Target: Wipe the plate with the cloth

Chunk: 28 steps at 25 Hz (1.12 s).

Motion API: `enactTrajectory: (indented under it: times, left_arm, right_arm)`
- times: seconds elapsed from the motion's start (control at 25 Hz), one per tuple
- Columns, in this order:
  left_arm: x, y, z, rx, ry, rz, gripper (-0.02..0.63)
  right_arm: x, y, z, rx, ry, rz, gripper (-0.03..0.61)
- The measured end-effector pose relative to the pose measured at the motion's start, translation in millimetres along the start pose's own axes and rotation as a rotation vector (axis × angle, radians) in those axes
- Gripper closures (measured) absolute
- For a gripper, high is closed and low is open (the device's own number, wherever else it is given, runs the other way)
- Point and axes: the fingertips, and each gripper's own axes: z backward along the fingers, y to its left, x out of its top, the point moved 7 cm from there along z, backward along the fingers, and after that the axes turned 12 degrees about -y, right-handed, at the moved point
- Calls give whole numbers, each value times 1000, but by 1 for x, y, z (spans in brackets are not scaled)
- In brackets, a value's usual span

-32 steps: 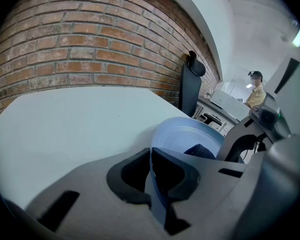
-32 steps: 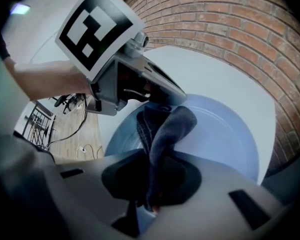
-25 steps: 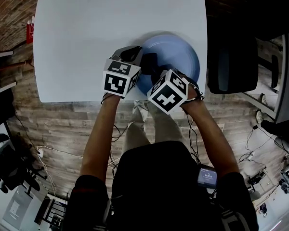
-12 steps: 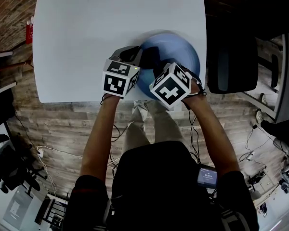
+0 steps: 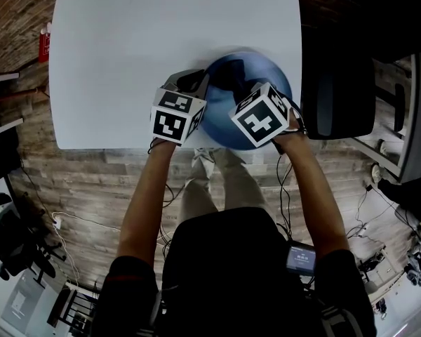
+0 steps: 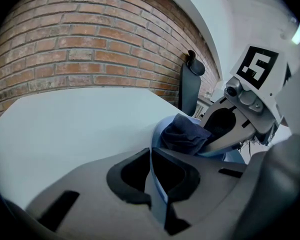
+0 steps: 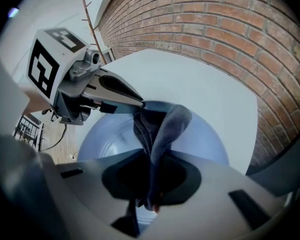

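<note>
A light blue plate is held tilted above the near edge of the white table. My left gripper is shut on the plate's rim at its left side. My right gripper is shut on a dark blue cloth, which is pressed against the plate's face. In the head view the cloth lies dark on the upper part of the plate, between the left gripper and the right gripper. In the left gripper view the cloth is bunched on the plate.
A dark chair stands at the table's right side. A brick wall rises behind the table. A small red object sits by the table's left edge. Cables lie on the wooden floor.
My right gripper has moved up and to the right across the plate with the cloth. The plate has tipped a little. The left gripper has barely moved.
</note>
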Motion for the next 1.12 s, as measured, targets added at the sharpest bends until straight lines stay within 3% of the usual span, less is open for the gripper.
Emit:
enactTrajectory:
  times: [1.12]
  left_arm:
    - [-1, 1, 2, -1, -13, 6, 584]
  right_arm:
    - [-36, -25, 27, -99, 35, -36, 517]
